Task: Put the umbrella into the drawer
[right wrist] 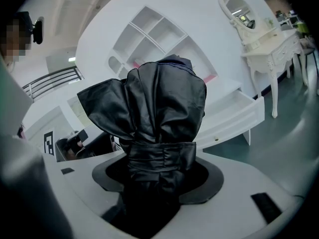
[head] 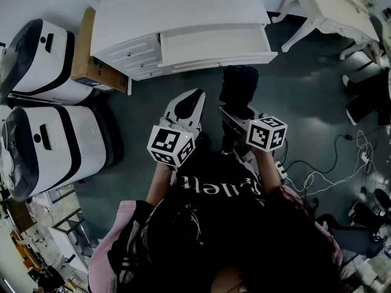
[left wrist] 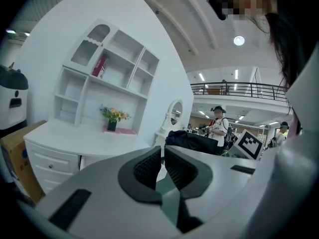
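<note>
In the head view the white dresser (head: 177,11) stands ahead with its right drawer (head: 214,44) pulled open and nothing showing in it. My right gripper (head: 235,116) is shut on a black folded umbrella (head: 239,85), whose bunched end points toward the drawer front. From the right gripper view the umbrella (right wrist: 154,108) fills the middle, clamped at its strap by that gripper (right wrist: 157,168), with the open drawer (right wrist: 234,114) behind it. My left gripper (head: 193,97) hovers beside it, left of the umbrella. Its pads (left wrist: 147,167) sit almost together, holding nothing.
Two large white-and-black machines (head: 43,54) (head: 52,145) stand at the left, with a cardboard box (head: 91,57) against the dresser's side. A white vanity table (head: 342,11) is at the upper right. Cables (head: 330,170) trail over the dark floor at the right.
</note>
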Demonstrator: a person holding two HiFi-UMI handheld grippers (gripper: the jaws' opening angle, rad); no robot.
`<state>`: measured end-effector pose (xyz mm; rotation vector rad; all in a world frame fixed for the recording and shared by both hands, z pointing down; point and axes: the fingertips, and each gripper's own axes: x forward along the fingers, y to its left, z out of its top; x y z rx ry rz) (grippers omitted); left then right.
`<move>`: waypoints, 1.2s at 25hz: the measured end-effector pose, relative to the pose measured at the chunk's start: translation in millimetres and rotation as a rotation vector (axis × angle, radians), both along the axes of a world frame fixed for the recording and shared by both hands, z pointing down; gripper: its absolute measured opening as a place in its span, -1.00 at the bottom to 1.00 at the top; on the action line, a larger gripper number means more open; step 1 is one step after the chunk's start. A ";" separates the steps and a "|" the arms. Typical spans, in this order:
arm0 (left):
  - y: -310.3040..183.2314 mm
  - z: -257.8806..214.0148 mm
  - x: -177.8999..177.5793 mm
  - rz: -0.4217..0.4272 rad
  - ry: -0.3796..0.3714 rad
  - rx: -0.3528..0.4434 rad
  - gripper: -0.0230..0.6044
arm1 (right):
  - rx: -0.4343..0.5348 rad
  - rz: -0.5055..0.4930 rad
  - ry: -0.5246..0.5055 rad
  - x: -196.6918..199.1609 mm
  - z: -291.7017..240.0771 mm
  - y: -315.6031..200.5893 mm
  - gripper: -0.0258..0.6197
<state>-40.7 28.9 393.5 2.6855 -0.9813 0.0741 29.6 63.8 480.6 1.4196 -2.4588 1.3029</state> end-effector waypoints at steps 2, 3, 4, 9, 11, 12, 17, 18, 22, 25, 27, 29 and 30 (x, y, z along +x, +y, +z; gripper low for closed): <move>-16.7 -1.3 -7.5 0.015 0.002 0.004 -0.83 | -0.001 0.018 -0.001 -7.4 -1.1 -15.8 0.00; -25.3 -1.9 -11.5 0.022 0.004 0.007 -0.83 | -0.001 0.026 -0.001 -11.6 -1.7 -23.8 0.00; -33.9 -2.5 -15.6 0.030 0.006 0.009 -0.83 | -0.002 0.033 -0.001 -16.1 -2.3 -31.9 0.00; -76.2 -3.5 -36.7 0.066 0.012 0.019 -0.83 | 0.007 0.071 -0.007 -40.0 -7.4 -70.8 0.00; -89.0 -3.1 -43.5 0.077 0.007 0.022 -0.83 | 0.014 0.086 -0.008 -46.4 -8.5 -82.4 0.00; -94.1 -3.3 -45.9 0.083 0.007 0.023 -0.83 | 0.014 0.095 -0.004 -47.7 -8.0 -87.1 0.00; -109.8 -1.2 -51.5 0.108 0.026 0.005 -0.83 | -0.010 0.135 0.018 -45.5 -2.9 -101.0 0.00; -112.8 0.6 -50.9 0.112 0.026 0.000 -0.83 | -0.013 0.140 0.017 -44.7 -2.9 -103.9 0.00; -120.6 7.2 -41.0 0.122 0.027 -0.026 -0.83 | -0.035 0.148 0.012 -35.4 0.7 -111.2 0.00; -128.3 12.4 -33.5 0.121 0.027 -0.041 -0.83 | -0.060 0.146 0.030 -24.3 11.1 -120.0 0.00; -139.9 18.8 -29.7 0.107 0.018 -0.051 -0.83 | -0.076 0.139 0.052 -15.4 19.6 -130.2 0.00; -155.2 25.2 -25.5 0.082 0.008 -0.064 -0.83 | -0.091 0.120 0.063 -5.5 26.6 -143.5 0.00; -163.9 27.5 -22.8 0.066 0.006 -0.071 -0.83 | -0.097 0.109 0.063 -0.1 29.5 -151.5 0.00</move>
